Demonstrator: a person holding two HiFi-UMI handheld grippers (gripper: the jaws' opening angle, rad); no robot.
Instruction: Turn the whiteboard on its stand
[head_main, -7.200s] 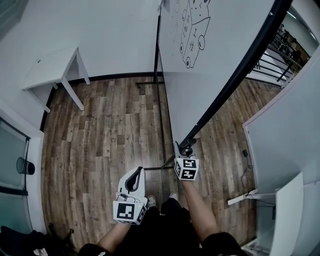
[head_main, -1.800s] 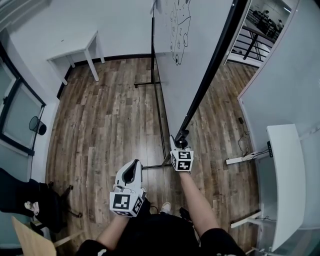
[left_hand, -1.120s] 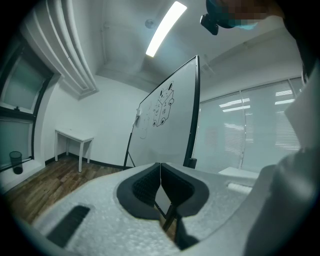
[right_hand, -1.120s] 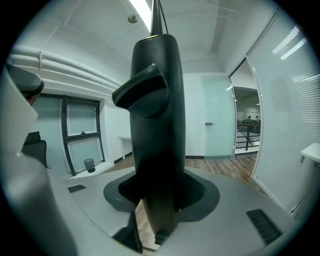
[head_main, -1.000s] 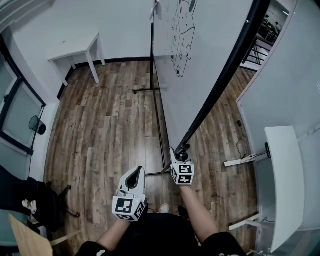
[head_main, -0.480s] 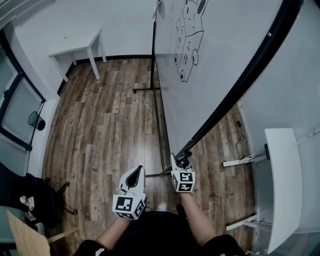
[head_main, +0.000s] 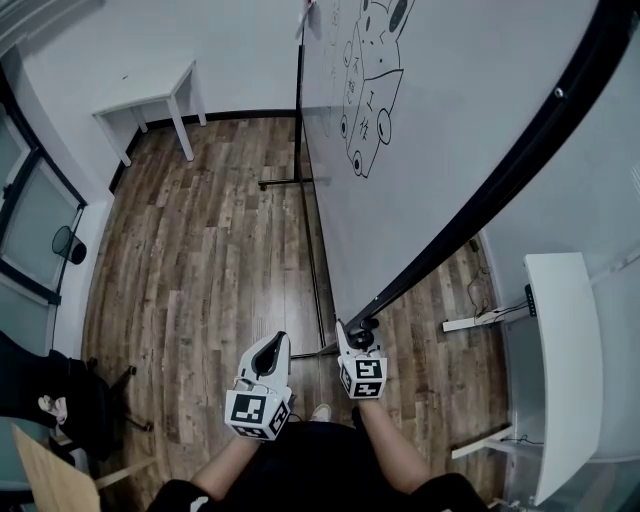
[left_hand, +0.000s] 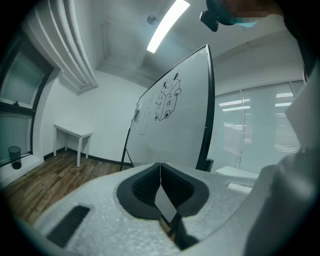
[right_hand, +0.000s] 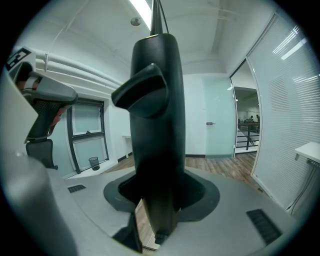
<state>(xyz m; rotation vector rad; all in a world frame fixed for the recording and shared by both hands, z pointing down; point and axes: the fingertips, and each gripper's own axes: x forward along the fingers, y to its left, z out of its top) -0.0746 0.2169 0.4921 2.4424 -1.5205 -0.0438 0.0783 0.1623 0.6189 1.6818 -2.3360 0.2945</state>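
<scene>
Closest to me, the person holds two grippers out at waist height. The left gripper (head_main: 270, 348) hangs spare over the wooden floor (head_main: 200, 260), its jaws pressed together with nothing between them; it looks kept back so as not to foul the board.

Just beside it, the right gripper (head_main: 355, 335) is clamped on the black frame (head_main: 480, 190) of the whiteboard (head_main: 430, 150), at the frame's lowest visible end. The right gripper view shows that dark bar (right_hand: 155, 115) standing upright between the jaws and filling the gap. Holding the outer edge, far from the pivot, would give the most leverage for swinging the panel, which I take to be the reason for that grip.

The whiteboard rises from there, away and overhead, leaning at a slant on its stand (head_main: 312, 270), so the turn appears partly made rather than finished. It carries one marker drawing (head_main: 365, 100) near its far end.

Beyond: one small white table (head_main: 150, 95) against the far wall, one dark waste bin (head_main: 62, 243) by the window on the left, one white desk (head_main: 560, 370) on the right with one power strip (head_main: 478, 320) on the floor near it. All stand well apart from the board, leaving it room to swing.
</scene>
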